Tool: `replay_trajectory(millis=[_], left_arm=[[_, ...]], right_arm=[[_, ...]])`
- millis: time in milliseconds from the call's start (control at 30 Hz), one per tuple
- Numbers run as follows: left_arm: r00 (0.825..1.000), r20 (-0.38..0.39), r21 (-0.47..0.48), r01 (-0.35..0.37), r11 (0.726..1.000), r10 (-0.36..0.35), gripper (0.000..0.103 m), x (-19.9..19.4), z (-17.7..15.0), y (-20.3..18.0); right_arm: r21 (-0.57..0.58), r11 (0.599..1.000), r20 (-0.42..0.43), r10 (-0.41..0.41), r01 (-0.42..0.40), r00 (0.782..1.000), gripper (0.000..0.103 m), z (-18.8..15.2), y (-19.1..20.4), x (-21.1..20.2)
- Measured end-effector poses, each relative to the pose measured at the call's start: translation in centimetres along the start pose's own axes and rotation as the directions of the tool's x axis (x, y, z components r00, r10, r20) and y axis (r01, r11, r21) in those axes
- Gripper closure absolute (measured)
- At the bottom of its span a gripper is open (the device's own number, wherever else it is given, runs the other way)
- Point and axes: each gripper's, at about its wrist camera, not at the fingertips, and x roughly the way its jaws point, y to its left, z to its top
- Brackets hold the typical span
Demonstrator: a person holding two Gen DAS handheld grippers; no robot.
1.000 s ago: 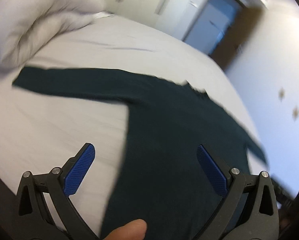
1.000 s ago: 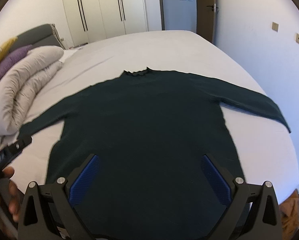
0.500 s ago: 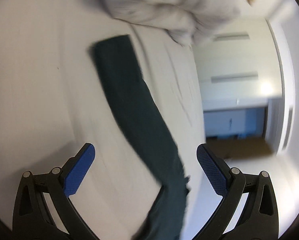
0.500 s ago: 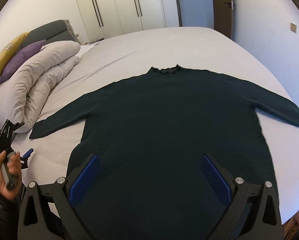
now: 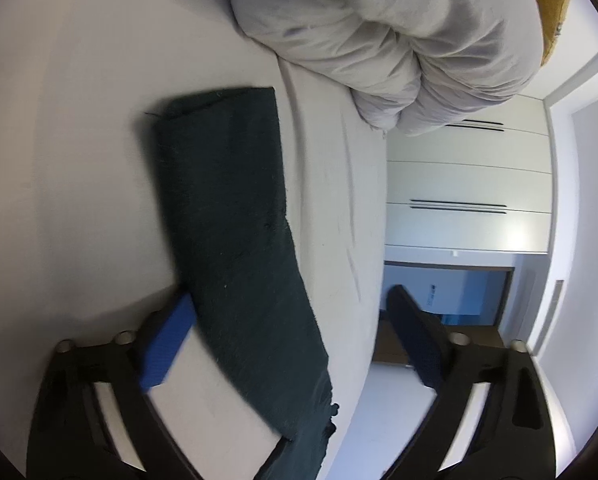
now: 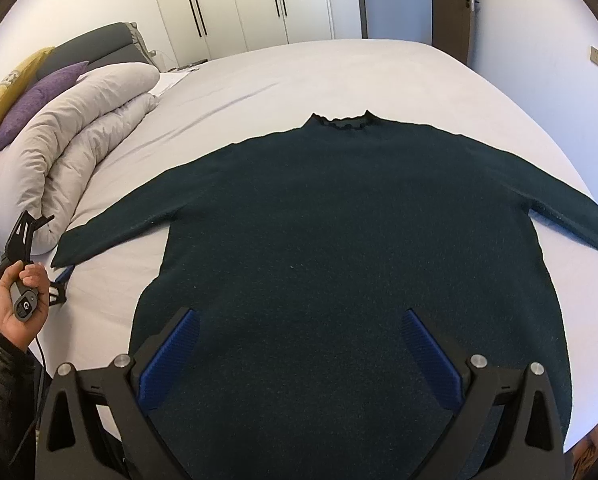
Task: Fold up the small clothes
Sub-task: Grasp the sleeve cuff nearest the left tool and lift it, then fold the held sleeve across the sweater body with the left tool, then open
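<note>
Right wrist view: the sweater [image 6: 347, 240] lies flat mid-frame on the bed [image 6: 299, 76], unfolded. Both claws gape, released; the left claw [image 5: 291, 336] straddles the sleeve [image 5: 227, 216], likely next to clench and fold inward.

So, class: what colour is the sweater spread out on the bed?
Dark green, plain; the sweater shows best in the right wrist view.

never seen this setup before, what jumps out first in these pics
A dark green knitted long-sleeved sweater lies flat, sleeves spread, across the white bed. A rolled pale grey duvet sits beside the left sleeve. The open left claw straddles that sleeve near its cuff; the open right claw hovers over the hem.
</note>
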Motion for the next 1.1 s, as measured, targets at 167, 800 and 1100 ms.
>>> replay_trajectory(millis=[167,800,1100], left_arm=[[0.999,-0.035,-0.040,0.023,0.999,-0.025,0.063,1.5,0.6,1.7],[0.987,0.132,-0.169,0.112,0.979,-0.090,0.076,-0.3,1.8,4.6],[0.993,0.106,-0.048,0.049,0.998,-0.044,0.087,1.3,1.4,2.7]], right_arm=[[0.003,1.000,0.001,-0.003,0.003,1.000,0.000,-0.1,-0.1,0.2],[0.058,0.998,-0.005,0.024,-0.024,1.000,0.000,-0.5,-1.7,1.3],[0.081,0.995,-0.014,0.053,-0.052,0.998,0.001,-0.5,-2.4,2.1]])
